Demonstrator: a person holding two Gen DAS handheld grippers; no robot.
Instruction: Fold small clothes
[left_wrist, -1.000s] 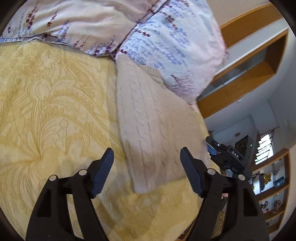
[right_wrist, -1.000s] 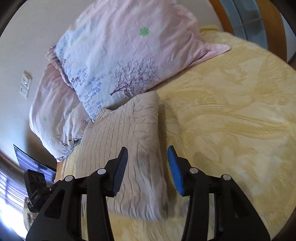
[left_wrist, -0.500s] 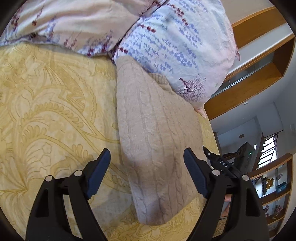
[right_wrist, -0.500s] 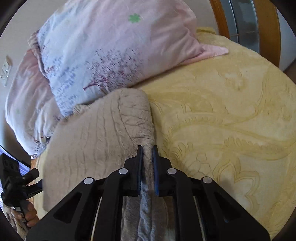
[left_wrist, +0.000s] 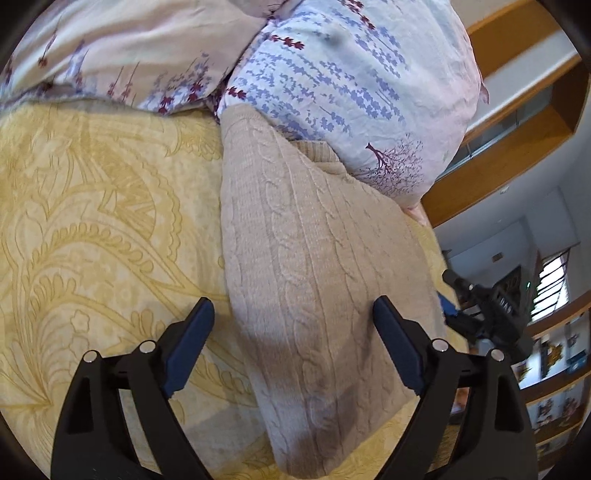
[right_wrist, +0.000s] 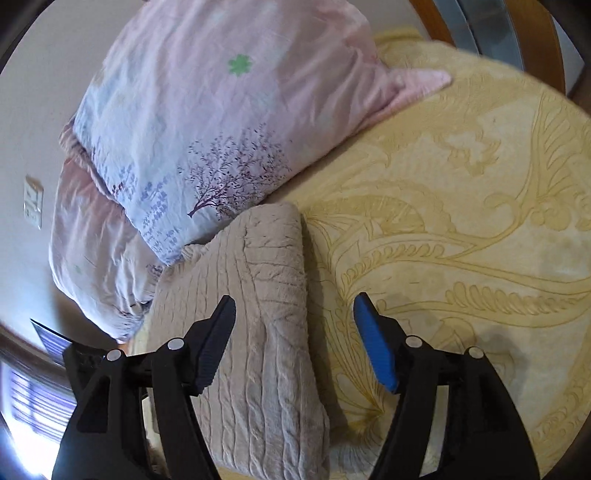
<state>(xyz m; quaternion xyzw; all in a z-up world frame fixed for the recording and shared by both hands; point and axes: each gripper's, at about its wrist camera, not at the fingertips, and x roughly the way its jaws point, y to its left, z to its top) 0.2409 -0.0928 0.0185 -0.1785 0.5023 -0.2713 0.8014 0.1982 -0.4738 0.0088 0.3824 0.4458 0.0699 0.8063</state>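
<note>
The folded beige cable-knit sweater (left_wrist: 314, 266) lies flat on the bed, straight ahead of your left claw (left_wrist: 293, 341) and running away from it toward the pillows. Your left claw is released, its jaws spread wide; the sweater's near end sits between them and below, with the left finger over the bedspread and the right finger over the knit. It grips nothing.

Your right claw (right_wrist: 295, 338) is released too, jaws apart and empty. The sweater (right_wrist: 258, 314) lies ahead and slightly left of it, its thick folded edge running up between the fingers; the left finger hangs over the knit, the blue-padded right finger (right_wrist: 373, 347) over bare bedspread.

Under everything is the yellow bedspread (right_wrist: 461, 229) with its raised leaf scrollwork. Beyond the sweater's far end, touching it, stands the floral pillow (right_wrist: 207, 122) printed with a purple tree, and a second pink pillow (left_wrist: 122, 55) lies to its left as your left claw sees it.
</note>
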